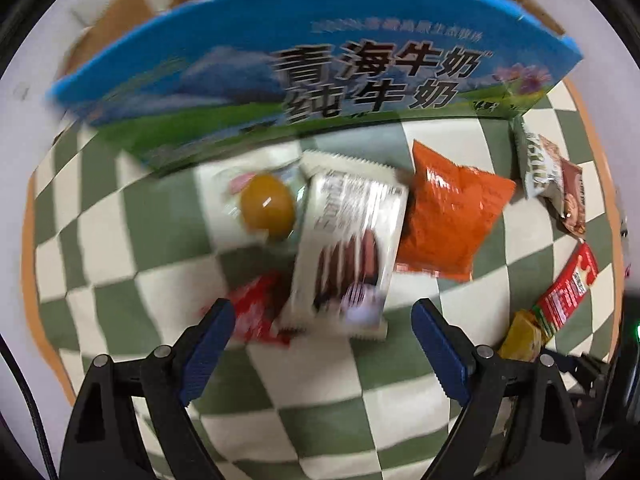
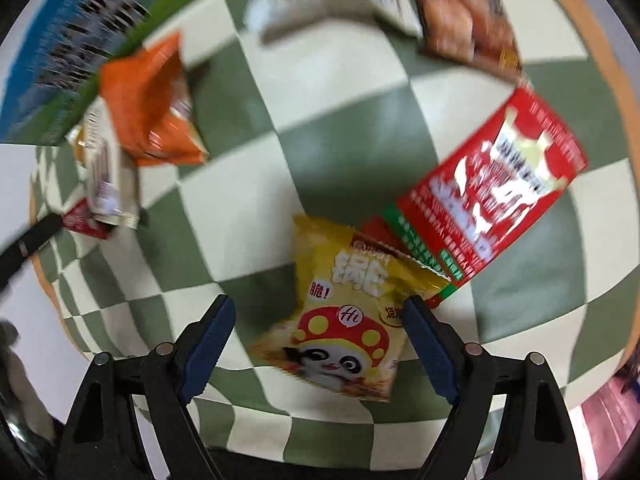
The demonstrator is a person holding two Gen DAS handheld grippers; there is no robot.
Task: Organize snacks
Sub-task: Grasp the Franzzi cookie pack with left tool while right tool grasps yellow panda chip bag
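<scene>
A: How should the step in hand be done, judged from where things lie?

B: Both grippers are held above the green-and-white checked cloth (image 2: 320, 152) with jaws spread wide and nothing between them. The left gripper (image 1: 322, 322) is lined up on the white cookie packet (image 1: 346, 248), which lies overlapping a small red packet (image 1: 254, 312) and a clear pack with an orange-yellow sweet (image 1: 267, 205). The right gripper (image 2: 316, 320) is centred on the yellow mushroom-panda crisp bag (image 2: 344, 312), whose top corner lies over the edge of the red carton (image 2: 492, 184).

A: Where is each best closed?

B: The white packet is probably best taken across its near short end, so the red one beneath is not caught with it. The yellow bag should be pinched at mid-width, low on the crimped seam; being air-filled, it is likely to slip if squeezed at the belly.

A: And the destination?

B: The blue milk carton box (image 1: 304, 60) stands just behind the snacks, beside the orange bag (image 1: 448, 216); it is presumed to be the container. A lift straight up before travel is advised. Both views are blurred, so fine print cannot be read.
</scene>
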